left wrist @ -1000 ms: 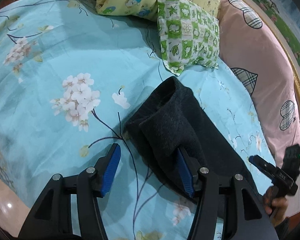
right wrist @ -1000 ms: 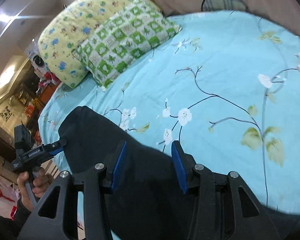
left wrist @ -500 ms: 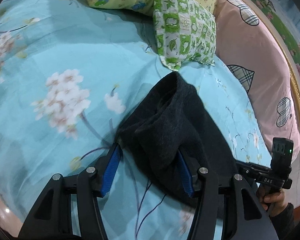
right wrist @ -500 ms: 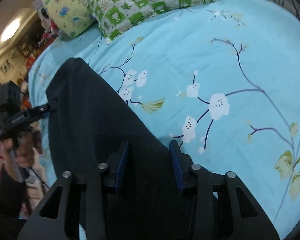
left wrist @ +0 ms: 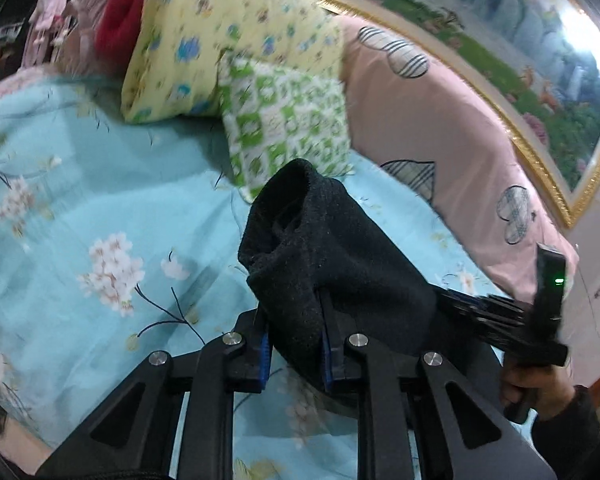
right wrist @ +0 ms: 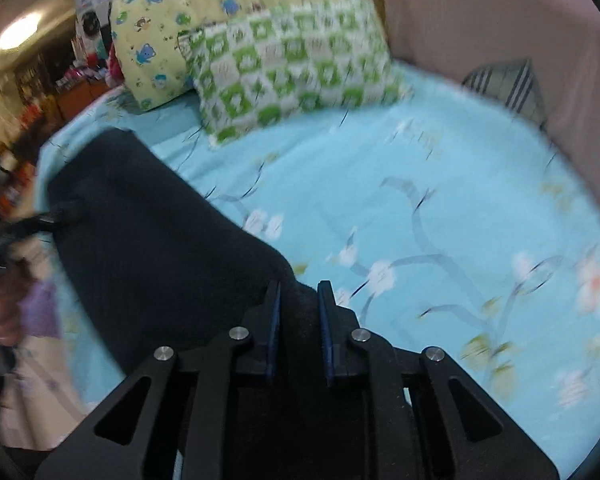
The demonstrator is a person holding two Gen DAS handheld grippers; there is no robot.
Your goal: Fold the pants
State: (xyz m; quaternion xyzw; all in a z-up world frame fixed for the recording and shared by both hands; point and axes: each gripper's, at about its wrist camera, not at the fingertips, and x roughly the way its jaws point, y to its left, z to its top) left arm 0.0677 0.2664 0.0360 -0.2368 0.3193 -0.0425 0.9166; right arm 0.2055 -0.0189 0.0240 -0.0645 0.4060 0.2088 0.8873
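The black pants (left wrist: 332, 252) are lifted off the light blue flowered bed sheet (left wrist: 100, 200). My left gripper (left wrist: 294, 312) is shut on one end of them, and the bunched cloth stands up in front of the fingers. My right gripper (right wrist: 298, 292) is shut on the other end of the pants (right wrist: 148, 240), which stretch to the left toward the other gripper. The right gripper also shows in the left wrist view (left wrist: 500, 312), held by a hand at the right edge.
A green checked pillow (left wrist: 288, 120) and a yellow patterned pillow (left wrist: 228, 36) lie at the head of the bed. A pink padded headboard (left wrist: 440, 120) curves along the right. In the right wrist view the sheet (right wrist: 440, 200) spreads to the right.
Both grippers have closed on the pants and raised them off the sheet. The cameras have tilted up, so the pillows and headboard fill more of each view.
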